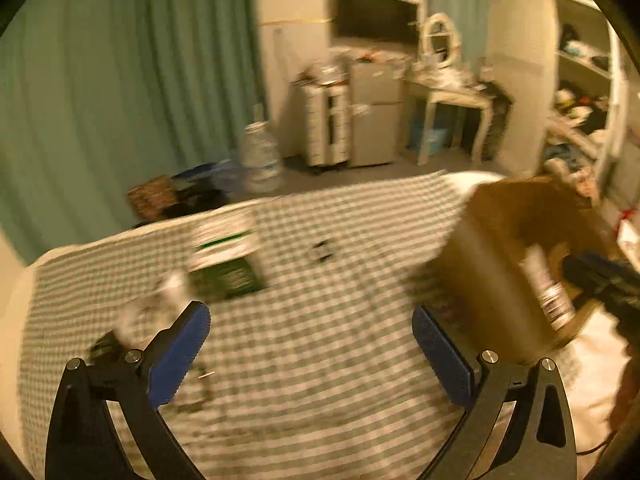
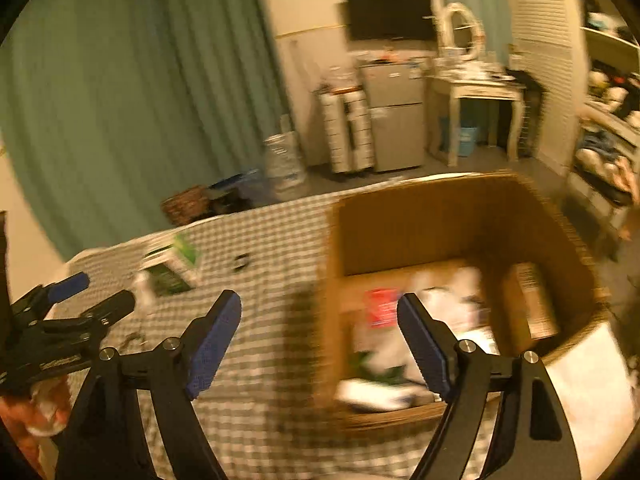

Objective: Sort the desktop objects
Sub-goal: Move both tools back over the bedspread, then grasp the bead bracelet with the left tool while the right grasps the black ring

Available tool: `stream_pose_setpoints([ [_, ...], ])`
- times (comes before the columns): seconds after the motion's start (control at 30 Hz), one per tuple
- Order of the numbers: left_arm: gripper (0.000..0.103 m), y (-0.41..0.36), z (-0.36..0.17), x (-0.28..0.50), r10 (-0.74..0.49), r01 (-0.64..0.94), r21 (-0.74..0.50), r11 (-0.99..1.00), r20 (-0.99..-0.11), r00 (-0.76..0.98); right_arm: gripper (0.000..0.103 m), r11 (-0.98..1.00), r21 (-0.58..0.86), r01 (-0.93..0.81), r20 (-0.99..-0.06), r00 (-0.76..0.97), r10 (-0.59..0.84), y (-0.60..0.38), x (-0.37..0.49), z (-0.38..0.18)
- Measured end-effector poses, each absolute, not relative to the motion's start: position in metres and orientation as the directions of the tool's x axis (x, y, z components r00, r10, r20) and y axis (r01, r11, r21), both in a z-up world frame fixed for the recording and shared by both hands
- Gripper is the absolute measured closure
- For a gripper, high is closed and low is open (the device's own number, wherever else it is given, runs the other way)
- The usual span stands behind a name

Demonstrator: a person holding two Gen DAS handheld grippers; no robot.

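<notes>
Left claw [image 1: 311, 330], black frame with blue pads, hangs released over the green-and-white checked tablecloth [image 1: 320, 380], nothing between its jaws. Ahead and left of it, near its left pad, lies a pale blurred object [image 1: 160, 300], too smeared to name; just beyond that, a green-and-white printed carton [image 1: 228, 264] on its side. Straight ahead, well apart, sits a small dark item [image 1: 321, 251], kind unclear. To the right of the left claw stands the brown cardboard box [image 1: 492, 264], open at the top, with a white cylindrical bottle with dark banding [image 1: 548, 292] seen inside it. Right claw [image 2: 320, 334], same build, also stands released and empty, at the near left corner of the box, its right pad over the opening. In the right wrist view the box already holds several things: a red-labelled packet [image 2: 380, 306], white crumpled wrappers or bags [image 2: 448, 300], a flat white piece low in front [image 2: 376, 394], and a brown carton against the right wall [image 2: 534, 300]. Judgement: sorting is partly done, a fair share already boxed. At least three items are left on the cloth, all on the left claw's side. Heavy motion blur, so the count is uncertain.
</notes>
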State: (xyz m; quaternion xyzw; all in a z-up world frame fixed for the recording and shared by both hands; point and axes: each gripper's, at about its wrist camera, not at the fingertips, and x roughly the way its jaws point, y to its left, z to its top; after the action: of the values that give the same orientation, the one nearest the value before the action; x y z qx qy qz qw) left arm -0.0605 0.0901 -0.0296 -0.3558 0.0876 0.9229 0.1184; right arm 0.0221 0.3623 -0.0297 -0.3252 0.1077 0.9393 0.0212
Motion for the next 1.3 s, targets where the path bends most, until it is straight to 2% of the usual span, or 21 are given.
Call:
stream_pose_setpoints([
  [0.13,0.000,0.033,-0.067,-0.065,0.008,-0.162,0.152,-0.975,-0.705,-0.709,0.022,-0.981,0.192,-0.022,-0.609,-0.787,-0.101,0.311,0.011,-0.049],
  [0.27,0.000,-0.006,-0.111,-0.072,-0.052,-0.100,0.157,-0.983,-0.748,-0.662,0.022,-0.982,0.187,0.026,-0.627,-0.766,-0.140,0.277,-0.004,-0.079],
  [0.57,0.000,-0.035,-0.182,-0.089,-0.018,-0.074,0.076,-0.994,-0.809,-0.587,0.022,-0.990,0.142,0.021,-0.724,-0.679,-0.118,0.259,-0.041,-0.146],
  [0.8,0.000,-0.042,-0.214,-0.111,-0.039,-0.007,0.050,-0.999,-0.847,-0.530,0.022,-0.991,0.128,0.028,-0.722,-0.683,-0.112,0.259,-0.066,-0.154],
  [0.87,0.013,-0.043,-0.213,-0.111,-0.016,-0.010,0.026,-1.000,-0.838,-0.545,0.022,-0.992,0.126,0.027,-0.718,-0.687,-0.110,0.258,-0.079,-0.158],
  [0.9,0.034,-0.042,-0.212,-0.110,-0.002,-0.019,0.016,-1.000,-0.827,-0.562,0.022,-0.991,0.128,0.026,-0.717,-0.688,-0.111,0.257,-0.088,-0.161],
  [0.93,0.067,-0.041,-0.209,-0.109,0.005,-0.023,0.010,-1.000,-0.813,-0.583,0.022,-0.991,0.130,0.028,-0.715,-0.690,-0.114,0.257,-0.095,-0.162],
  [1.03,0.090,-0.038,-0.205,-0.106,0.026,-0.029,-0.011,-1.000,-0.790,-0.613,0.022,-0.994,0.103,0.034,-0.709,-0.698,-0.097,0.252,-0.121,-0.170],
  [1.3,0.092,-0.040,-0.210,-0.140,0.087,-0.017,-0.101,-0.995,-0.758,-0.646,0.022,-0.996,0.086,0.038,-0.702,-0.706,-0.088,0.242,-0.173,-0.189],
])
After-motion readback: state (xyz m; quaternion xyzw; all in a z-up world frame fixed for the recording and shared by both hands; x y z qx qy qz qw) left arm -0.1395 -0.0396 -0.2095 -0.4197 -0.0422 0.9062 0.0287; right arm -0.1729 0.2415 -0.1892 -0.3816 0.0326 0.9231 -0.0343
